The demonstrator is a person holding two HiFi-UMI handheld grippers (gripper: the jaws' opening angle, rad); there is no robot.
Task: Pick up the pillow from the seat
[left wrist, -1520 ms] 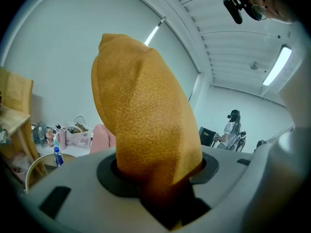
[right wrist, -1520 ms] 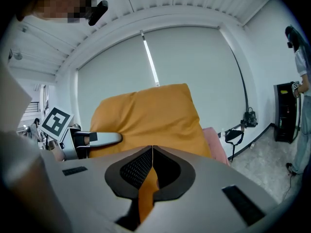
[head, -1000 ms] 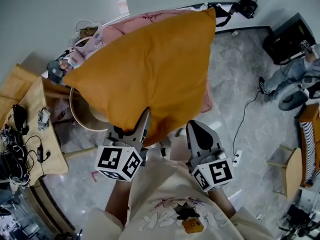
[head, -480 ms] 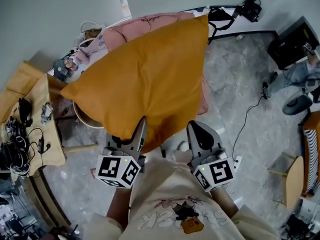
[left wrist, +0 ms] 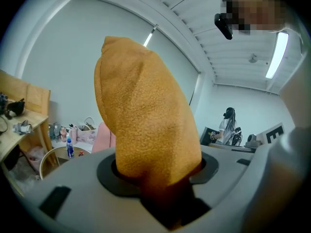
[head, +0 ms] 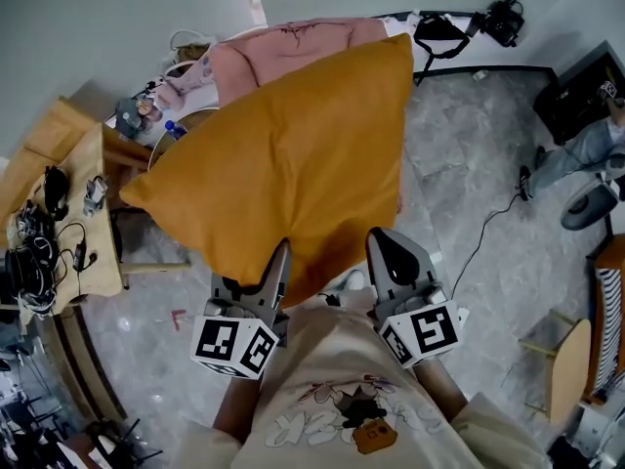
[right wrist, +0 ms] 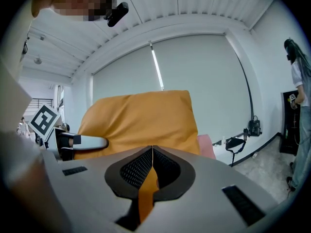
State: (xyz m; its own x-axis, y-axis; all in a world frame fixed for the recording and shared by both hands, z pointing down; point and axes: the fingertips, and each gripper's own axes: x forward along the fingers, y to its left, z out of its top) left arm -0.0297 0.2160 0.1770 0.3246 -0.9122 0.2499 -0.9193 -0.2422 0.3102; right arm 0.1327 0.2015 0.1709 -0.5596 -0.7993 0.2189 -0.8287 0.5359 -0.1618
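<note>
As hand-held grippers (head: 282, 250) (head: 384, 242) pinch it, pillow (head: 293, 164) seems aloft.

The left gripper (head: 277, 260) and right gripper (head: 390, 254) are held side by side, close in front of the person's chest, jaws pointing away. The left jaws clamp a thick fold of the pillow (head: 293, 154). The right jaws pinch a thin strip of its fabric.

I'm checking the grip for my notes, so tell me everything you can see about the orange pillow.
The pillow is a plump, square, mustard-orange cushion in coarse, nubby fabric. It is held up above the floor, tilted. The left gripper clamps a thick fold of its near edge; the right gripper pinches a thin strip beside it.
</note>
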